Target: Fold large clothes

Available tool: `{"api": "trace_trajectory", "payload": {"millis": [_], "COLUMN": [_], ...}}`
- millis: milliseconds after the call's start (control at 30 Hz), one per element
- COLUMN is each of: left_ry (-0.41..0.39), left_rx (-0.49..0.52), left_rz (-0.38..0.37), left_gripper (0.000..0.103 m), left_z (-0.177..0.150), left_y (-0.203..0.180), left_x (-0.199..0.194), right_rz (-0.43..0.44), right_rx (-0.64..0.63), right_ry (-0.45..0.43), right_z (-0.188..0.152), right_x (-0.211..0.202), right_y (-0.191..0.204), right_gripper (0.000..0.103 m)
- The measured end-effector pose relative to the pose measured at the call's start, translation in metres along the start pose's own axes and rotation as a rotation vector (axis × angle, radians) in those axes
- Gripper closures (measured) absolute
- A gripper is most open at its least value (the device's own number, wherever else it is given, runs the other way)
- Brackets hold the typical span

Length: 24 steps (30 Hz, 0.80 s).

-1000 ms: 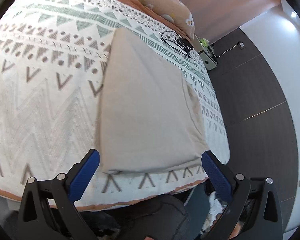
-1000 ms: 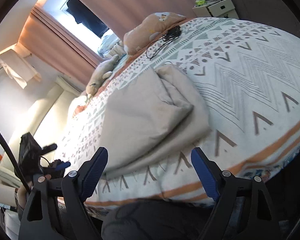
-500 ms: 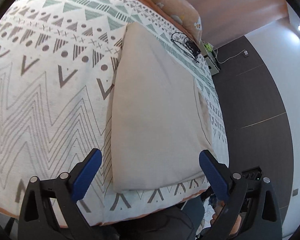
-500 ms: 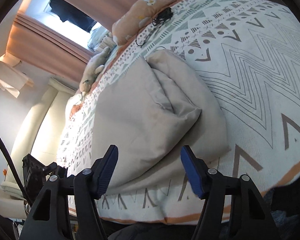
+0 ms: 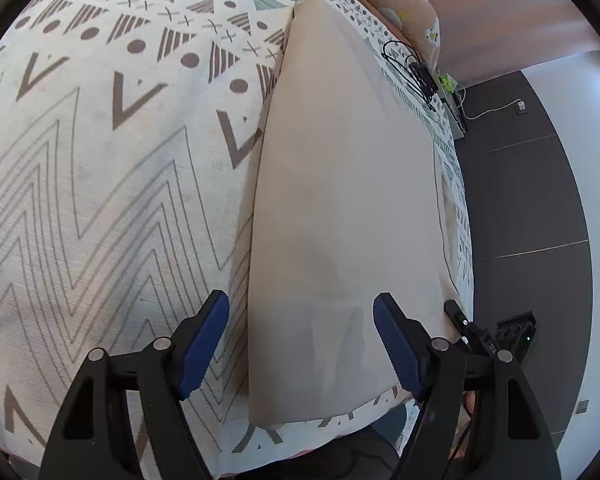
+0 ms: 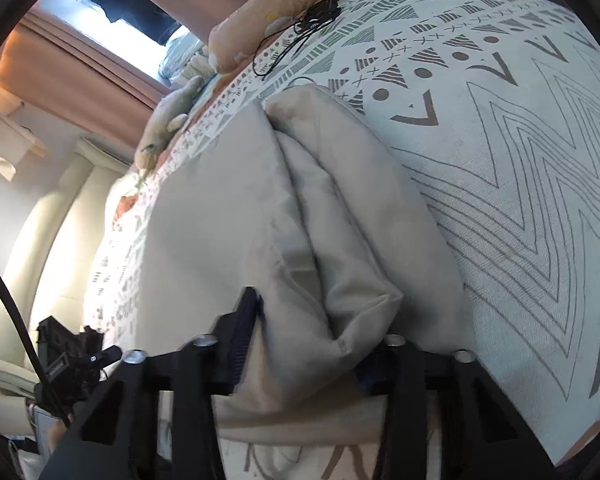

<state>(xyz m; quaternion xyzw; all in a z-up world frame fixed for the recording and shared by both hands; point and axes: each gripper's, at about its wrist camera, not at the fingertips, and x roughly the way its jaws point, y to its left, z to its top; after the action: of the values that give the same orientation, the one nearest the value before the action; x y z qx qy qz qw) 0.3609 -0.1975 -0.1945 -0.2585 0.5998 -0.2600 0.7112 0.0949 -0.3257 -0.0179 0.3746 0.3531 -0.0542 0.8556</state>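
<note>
A beige garment (image 5: 340, 200) lies folded lengthwise on the patterned bedspread (image 5: 100, 180). My left gripper (image 5: 300, 320) is open, its blue fingers straddling the garment's near left corner just above the cloth. In the right wrist view the garment (image 6: 228, 220) shows a bunched folded sleeve part at its near right side. My right gripper (image 6: 308, 340) is low over that near edge, its jaws still apart with the bunched cloth between them; the right finger is partly hidden by fabric.
A peach pillow (image 6: 284, 4) and a black cable (image 6: 300, 28) lie at the head of the bed. A plush toy (image 6: 168, 120) rests by the window. Dark floor (image 5: 520, 200) lies to the right of the bed edge.
Both grippers have moved forward and down onto the garment's near edge. Their jaws have narrowed, and the right one now has bunched cloth between its fingers.
</note>
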Motion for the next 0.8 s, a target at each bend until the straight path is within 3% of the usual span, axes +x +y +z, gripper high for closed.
{"api": "trace_trajectory", "payload": {"millis": [33,167,300,567,800], "left_ry": [0.01,0.046,0.041,0.043,0.061], "left_rx": [-0.004,0.009,0.032,0.039,0.032], "left_rz": [-0.007,-0.01,-0.005,-0.051,-0.043], "left_gripper": [0.028,0.035,0.035,0.038,0.038], "left_z": [-0.002,-0.007,-0.011,-0.011,-0.006], "left_y": [0.0,-0.004,-0.01,-0.019,-0.023], "left_x": [0.003,0.01,0.007,0.001,0.008], "right_rz": [0.015,0.035,0.035,0.056,0.068], "right_rx": [0.001,-0.025,-0.049,0.029,0.075], "right_ry": [-0.014,-0.084,-0.125,-0.151,-0.166], "right_z": [0.001,-0.005,-0.016,-0.031,-0.038], "right_x": [-0.002,-0.026,-0.045,-0.07,-0.076], "right_y": [0.001,0.013,0.019,-0.012,-0.03], "right_gripper": [0.088,0.093,0.094,0.094,0.094]}}
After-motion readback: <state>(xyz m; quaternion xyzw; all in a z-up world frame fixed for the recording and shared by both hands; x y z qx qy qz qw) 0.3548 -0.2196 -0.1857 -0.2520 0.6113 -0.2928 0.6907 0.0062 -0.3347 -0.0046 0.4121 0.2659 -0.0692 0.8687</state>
